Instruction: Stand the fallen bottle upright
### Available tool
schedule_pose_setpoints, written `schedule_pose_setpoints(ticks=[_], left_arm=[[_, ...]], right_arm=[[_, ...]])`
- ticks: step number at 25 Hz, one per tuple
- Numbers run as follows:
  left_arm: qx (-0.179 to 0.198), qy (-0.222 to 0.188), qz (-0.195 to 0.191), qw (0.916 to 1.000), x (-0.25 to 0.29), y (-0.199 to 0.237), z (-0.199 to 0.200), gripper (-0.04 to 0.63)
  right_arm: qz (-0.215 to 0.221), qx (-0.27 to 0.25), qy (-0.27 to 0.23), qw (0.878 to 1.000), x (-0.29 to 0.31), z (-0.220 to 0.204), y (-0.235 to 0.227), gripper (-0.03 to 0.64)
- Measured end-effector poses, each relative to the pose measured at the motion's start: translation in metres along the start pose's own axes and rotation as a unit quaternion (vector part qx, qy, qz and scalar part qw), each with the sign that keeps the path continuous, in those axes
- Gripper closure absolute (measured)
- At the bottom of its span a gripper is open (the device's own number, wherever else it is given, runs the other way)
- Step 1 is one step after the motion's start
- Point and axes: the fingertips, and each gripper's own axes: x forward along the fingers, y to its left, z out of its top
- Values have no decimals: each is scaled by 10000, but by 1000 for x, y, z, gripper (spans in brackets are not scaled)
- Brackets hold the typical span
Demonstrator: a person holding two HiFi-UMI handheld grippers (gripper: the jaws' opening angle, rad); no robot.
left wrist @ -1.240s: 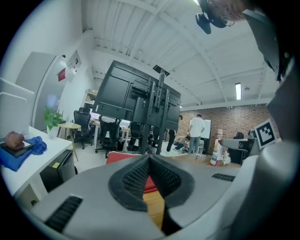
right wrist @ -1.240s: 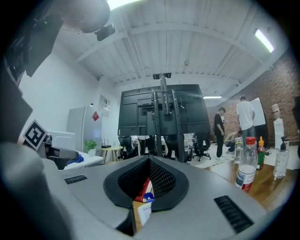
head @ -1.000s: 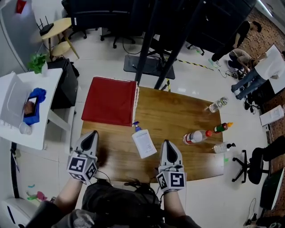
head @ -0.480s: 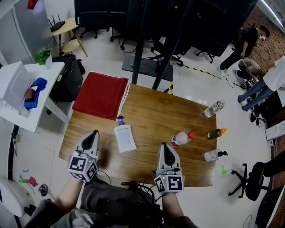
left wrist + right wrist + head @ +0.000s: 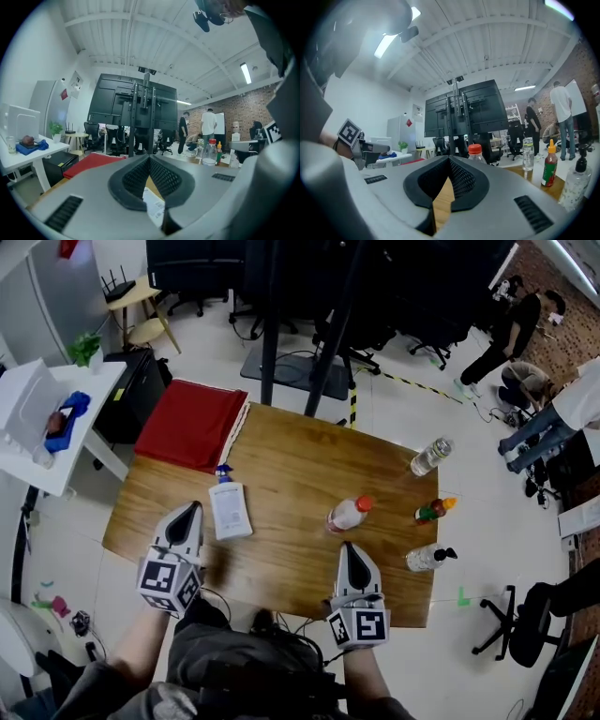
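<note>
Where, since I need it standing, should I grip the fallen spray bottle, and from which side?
Probably the neck just under the blue trigger head of the spray bottle, with the left gripper coming from its left. It lies flat on its broad face, head pointing away, and the neck is its narrowest part.

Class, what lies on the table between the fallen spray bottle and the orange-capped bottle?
Nothing: in the head view, only bare wooden table separates the fallen spray bottle from the orange-capped bottle.
</note>
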Motion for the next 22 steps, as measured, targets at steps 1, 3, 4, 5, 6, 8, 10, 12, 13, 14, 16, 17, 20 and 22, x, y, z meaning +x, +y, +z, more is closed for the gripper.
schedule_pose_setpoints(ticks=[1,3,4,5,6,8,10,12,13,14,16,17,20,22], left_arm=[[4,-4,0,10000,1,-4,2,584],[21,15,18,10000,3,-9,3,584],[13,30,27,10000,5,-11,2,584],[-23,43,28,10000,8,-13,0,584],[-74,54,13,10000,10,-14,-3,584],[-135,93,-56,9998,13,-16,-8,584],[-163,127,-118,9997,16,-15,-11,584],[-199,107,-144,9996,17,-10,-9,584],[-206,91,-149,9996,17,-7,-8,584],[-212,83,-157,9996,16,-4,-6,584],[-238,93,-195,9995,17,2,-4,584],[-248,107,-217,9994,17,6,-4,584],[-332,183,-228,9990,17,19,-9,584],[-394,233,-240,9987,19,26,-13,584]], right_arm=[[-6,-18,-11,10000,-1,2,-4,617],[40,-82,-25,10000,-2,5,-5,617],[94,-126,1,9999,-1,5,-3,617],[146,-174,46,9997,0,3,-1,617],[188,-226,114,9995,0,-1,2,617],[197,-307,226,9991,0,-8,8,617],[133,-300,199,9993,1,-8,12,618],[69,-251,140,9996,2,-6,16,617],[50,-243,118,9996,3,-4,18,617],[36,-241,109,9996,5,-2,21,617],[18,-259,100,9996,11,3,28,617],[13,-268,79,9996,15,6,32,617],[34,-278,4,9996,26,10,49,617],[64,-303,-23,9995,34,10,59,617]])
